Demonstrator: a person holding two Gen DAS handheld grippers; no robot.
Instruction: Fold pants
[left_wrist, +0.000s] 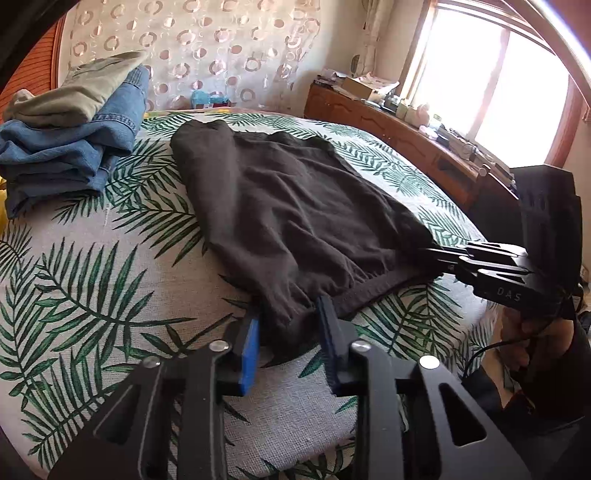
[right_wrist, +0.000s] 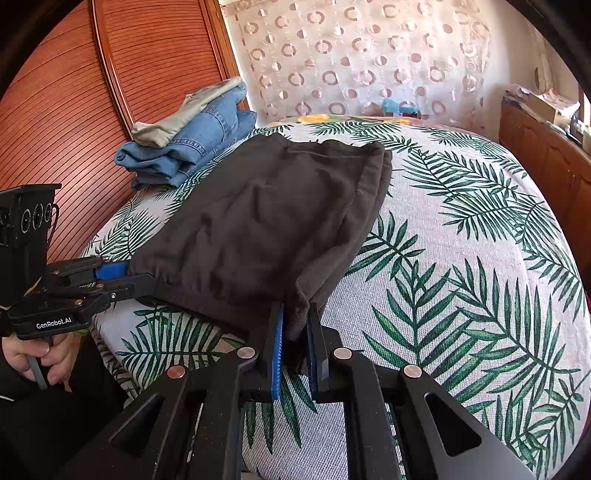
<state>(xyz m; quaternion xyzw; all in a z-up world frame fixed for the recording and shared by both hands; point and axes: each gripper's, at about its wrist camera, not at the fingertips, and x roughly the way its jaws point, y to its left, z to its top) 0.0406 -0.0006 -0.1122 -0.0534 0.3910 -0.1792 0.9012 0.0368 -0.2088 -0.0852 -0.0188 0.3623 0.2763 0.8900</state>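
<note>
The dark pants (left_wrist: 280, 218) lie on the leaf-print bedspread (left_wrist: 92, 295), already doubled, long axis running away from both grippers toward the far curtain. The left gripper (left_wrist: 288, 332) is clamped on the near hem's left corner, the right gripper (right_wrist: 295, 332) on its right corner (each pinching bunched cloth between blue pads (right_wrist: 277, 354)). I judge the next fold carries this near edge straight forward. Folded jeans (left_wrist: 62, 147) sit far left.

Your pants (left_wrist: 288, 221) lying on the bed (left_wrist: 92, 295), folded pile (left_wrist: 70, 136) sitting behind-left, dresser (left_wrist: 399, 133) standing right.
</note>
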